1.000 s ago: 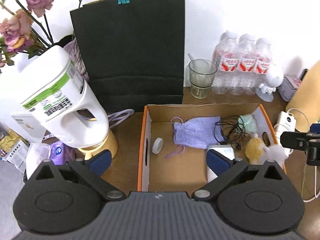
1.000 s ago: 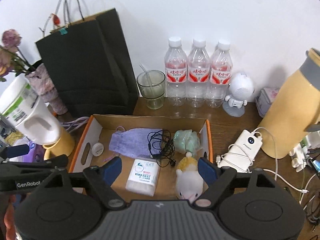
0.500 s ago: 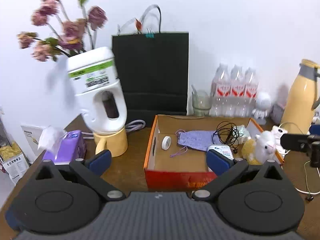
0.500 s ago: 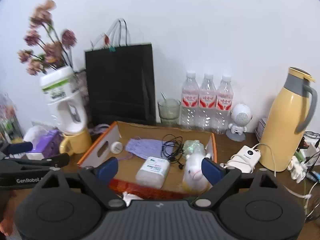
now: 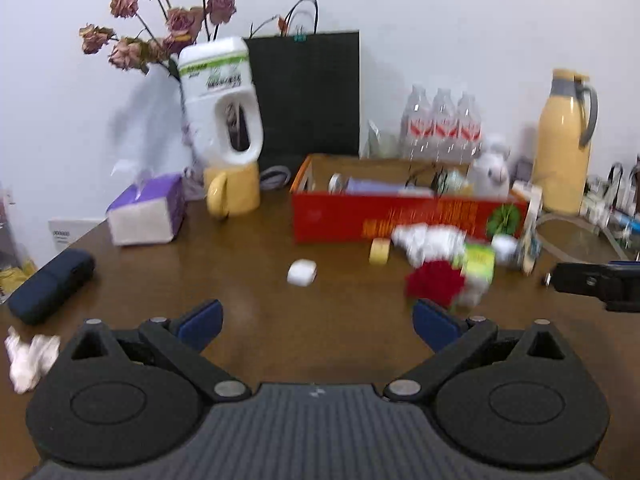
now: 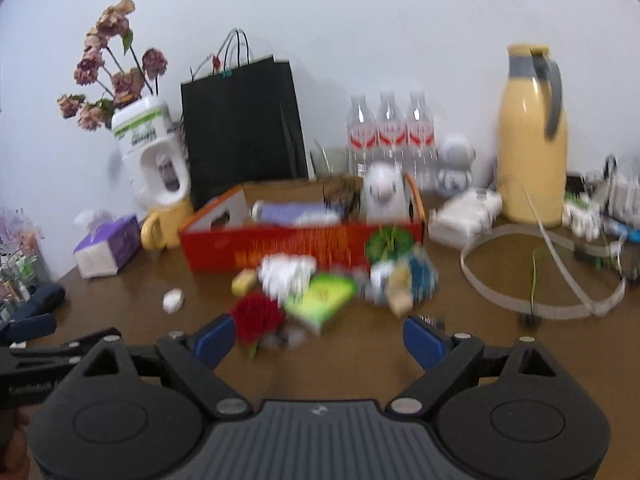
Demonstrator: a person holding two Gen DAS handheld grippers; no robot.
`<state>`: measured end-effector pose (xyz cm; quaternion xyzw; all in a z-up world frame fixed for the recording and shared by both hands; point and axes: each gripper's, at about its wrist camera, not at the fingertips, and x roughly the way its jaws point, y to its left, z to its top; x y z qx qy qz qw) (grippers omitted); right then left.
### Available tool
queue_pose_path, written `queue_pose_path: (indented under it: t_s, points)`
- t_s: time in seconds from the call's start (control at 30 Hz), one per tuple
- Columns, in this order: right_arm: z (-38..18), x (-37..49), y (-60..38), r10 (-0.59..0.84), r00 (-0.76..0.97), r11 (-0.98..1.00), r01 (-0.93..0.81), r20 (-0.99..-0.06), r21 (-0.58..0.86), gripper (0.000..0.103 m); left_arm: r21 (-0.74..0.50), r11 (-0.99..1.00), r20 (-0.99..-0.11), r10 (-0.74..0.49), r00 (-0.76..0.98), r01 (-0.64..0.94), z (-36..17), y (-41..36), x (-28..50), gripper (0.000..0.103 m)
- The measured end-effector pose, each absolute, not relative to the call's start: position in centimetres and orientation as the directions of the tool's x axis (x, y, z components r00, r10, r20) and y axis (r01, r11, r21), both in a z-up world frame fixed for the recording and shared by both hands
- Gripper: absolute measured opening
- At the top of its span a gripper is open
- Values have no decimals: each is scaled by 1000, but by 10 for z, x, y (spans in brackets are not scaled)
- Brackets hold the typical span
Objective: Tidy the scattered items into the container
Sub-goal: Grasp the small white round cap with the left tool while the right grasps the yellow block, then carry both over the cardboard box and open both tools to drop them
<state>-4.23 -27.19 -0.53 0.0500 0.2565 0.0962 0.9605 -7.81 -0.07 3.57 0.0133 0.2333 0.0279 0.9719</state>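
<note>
A red cardboard box [image 5: 400, 216] [image 6: 296, 248] stands mid-table with a white plush toy [image 5: 490, 174] [image 6: 383, 192], a purple cloth and cables inside. In front of it lie scattered items: a red fabric flower [image 5: 436, 282] [image 6: 258, 316], a green packet [image 5: 478, 266] [image 6: 322, 294], a white crumpled thing [image 5: 426, 238], a yellow tape roll [image 5: 379, 251] and a small white case [image 5: 302, 273] [image 6: 173, 300]. My left gripper [image 5: 316, 322] is open over bare table, short of them. My right gripper [image 6: 318, 338] is open, the flower just past its left finger.
A purple tissue box [image 5: 146, 210], a yellow mug [image 5: 232, 194] under a white jug, a black paper bag [image 5: 308, 96], water bottles [image 5: 440, 128] and a yellow thermos [image 5: 564, 140] line the back. A dark case [image 5: 50, 286] and crumpled tissue [image 5: 28, 358] lie left; cables [image 6: 540, 264] right.
Both grippers have pulled back from above the box and sunk toward the table. The box's red front and the scattered items before it have come into view.
</note>
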Motion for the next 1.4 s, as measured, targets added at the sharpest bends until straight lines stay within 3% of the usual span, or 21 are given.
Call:
queue_pose_path:
  t_s: [0.17,0.37,0.5,0.7,0.8,0.9,1.0,1.1,1.13,1.17,1.2,1.23,1.4]
  points:
    - [-23,-55,-271,244,812,968,-171,-531,185,91,54,998,-501,4,865,26,24,4,-73,103]
    - [-20,-25,-248,259,807,965,-234,-531,114,87,23,999,-529,-25,848,44,26,21,-31,89]
    - [-15,9,-233,308,783,949,-296,-541,111,70,82,992,-550,-32,835,92,24,31,2,79]
    - [-18,72,-198,363,734,924,-363,-574,120,62,60,989,-594,-76,801,139,14,39,48,65]
    - [-24,104,-179,383,697,908,-405,-607,108,51,17,988,-619,-109,778,152,9,44,67,58]
    - [-32,128,-163,379,661,903,-417,-648,102,43,-20,986,-633,-140,761,165,5,48,79,56]
    - [-39,145,-152,355,648,909,-407,-674,88,42,-30,987,-642,-142,753,160,1,52,88,53]
    - [-46,158,-147,341,640,916,-391,-688,91,39,-36,987,-640,-145,755,159,1,56,92,44]
    - [-48,161,-145,346,635,914,-395,-691,96,36,-43,986,-640,-149,753,158,2,58,94,33]
    - [-48,162,-144,345,639,912,-400,-688,86,33,-51,985,-640,-157,752,163,2,58,95,27]
    - [-49,163,-142,339,642,911,-406,-688,70,22,-59,984,-640,-164,751,165,2,59,96,27]
    - [-49,164,-140,333,647,909,-413,-686,52,20,-70,984,-641,-169,749,162,2,61,95,27]
    - [-49,160,-138,340,649,902,-430,-681,40,19,-63,987,-640,-152,753,146,5,58,92,27]
